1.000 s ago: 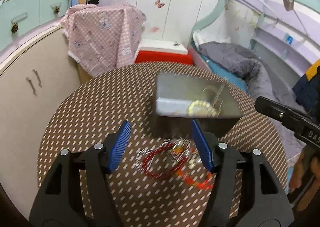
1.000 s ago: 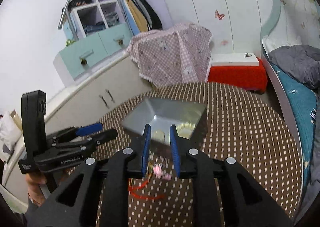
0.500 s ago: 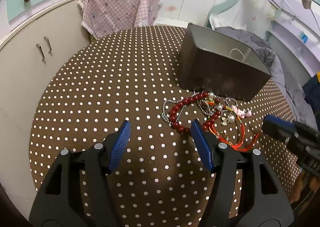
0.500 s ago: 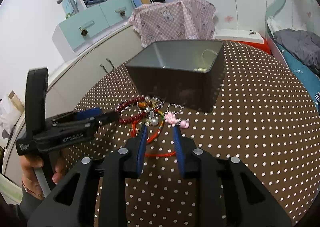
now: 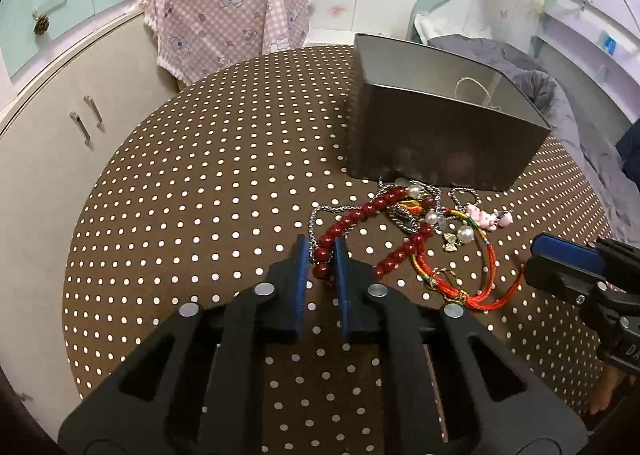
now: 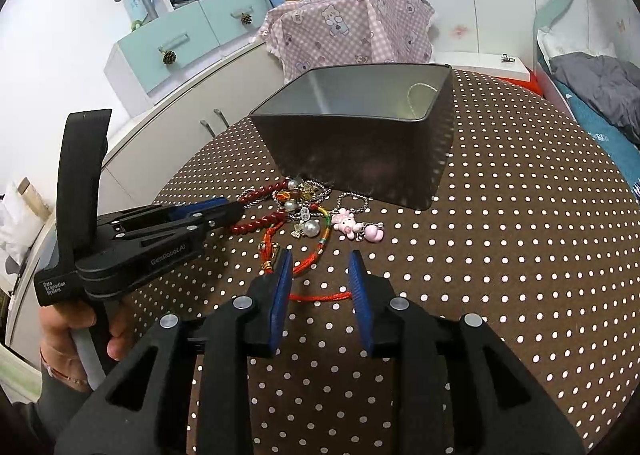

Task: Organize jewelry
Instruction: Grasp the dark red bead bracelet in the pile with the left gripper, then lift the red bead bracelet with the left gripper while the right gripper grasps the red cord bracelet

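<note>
Jewelry heap (image 5: pixel 420 231): a tangle lying on the tablecloth just in front of the tin's near wall, none of it lifted clear yet.
Table (image 5: pixel 200 195): round top under a brown cloth with white dots; it carries both the tin and the heap.
Tin box (image 5: pixel 436 143): open, grey metal, standing upright behind the heap; a pale loop of cord shows against its inner wall, the rest of its floor is hidden from both views.
Left gripper (image 5: pixel 321 255): jaws clenched on the near end of the bead bracelet, low at the cloth; the right wrist view shows its tips meeting those beads from the side.
Right gripper (image 6: pixel 318 275): jaws released and spread wide, poised over the loose tail of the red cord, gripping nothing.
Red bead bracelet (image 5: pixel 360 215): dark red beads, one end between the left pads, the rest running back into the tangle beside a silver chain.
Red cord bracelet (image 6: pixel 316 255): thin woven string with a multicoloured section, looped under the pearls.
Pink pig charms (image 6: pixel 356 227): small figures on a short chain, at the heap's right edge.
Step in hand: judged to be the pick of the bead bracelet for the tin.
Next move calls for: a slow lift, since the beads cross the chain and cord and may drag them; the free right gripper could pin the cord down.
</note>
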### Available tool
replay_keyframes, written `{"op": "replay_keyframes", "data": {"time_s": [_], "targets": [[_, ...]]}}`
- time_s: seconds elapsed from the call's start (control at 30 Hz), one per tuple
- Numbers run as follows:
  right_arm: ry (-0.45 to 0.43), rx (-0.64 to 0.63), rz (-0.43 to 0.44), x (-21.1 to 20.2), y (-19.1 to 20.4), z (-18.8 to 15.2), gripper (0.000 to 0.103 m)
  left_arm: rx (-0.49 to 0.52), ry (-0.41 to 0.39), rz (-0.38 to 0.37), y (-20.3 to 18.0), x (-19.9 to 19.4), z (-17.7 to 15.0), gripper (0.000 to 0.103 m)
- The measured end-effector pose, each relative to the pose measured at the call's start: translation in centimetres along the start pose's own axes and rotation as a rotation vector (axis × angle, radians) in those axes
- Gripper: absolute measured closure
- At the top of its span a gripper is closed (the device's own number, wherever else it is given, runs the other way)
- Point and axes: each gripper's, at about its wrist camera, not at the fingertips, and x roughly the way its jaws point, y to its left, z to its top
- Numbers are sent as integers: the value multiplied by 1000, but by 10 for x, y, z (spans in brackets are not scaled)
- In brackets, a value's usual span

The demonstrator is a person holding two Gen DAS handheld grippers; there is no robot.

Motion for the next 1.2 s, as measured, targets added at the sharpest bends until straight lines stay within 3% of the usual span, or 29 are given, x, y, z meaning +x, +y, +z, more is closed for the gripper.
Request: {"op": "replay_keyframes", "data": {"time_s": [0.13,0.27,0.43,0.77,0.83,0.97,1.0,1.07,1.2], "targets": [[-2,-5,5,-1,3,0,76,-52,-36,-26,6,-10,-5,91],[0,-12,7,-1,8,-1,76,-92,-123,-107,16,-38,-6,91],[6,-21,17,1,14,0,76,-95,-162,-116,22,-62,-8,95],[47,-75,-25,23,29,4,76,-155,-121,-125,48,-56,-24,95],[54,-77,-82,28,30,6,76,-166,-122,-135,53,-56,-26,95],[83,-70,-80,39,26,9,75,-171,-146,-164,51,-65,-25,95],[86,-85,-89,41,28,10,77,-166,-153,-171,50,-67,-24,95],[93,-126,-127,42,32,10,102,-150,-167,-185,48,-71,-20,95],[66,-151,-140,31,35,8,103,-124,-193,-207,38,-81,-13,95]]}}
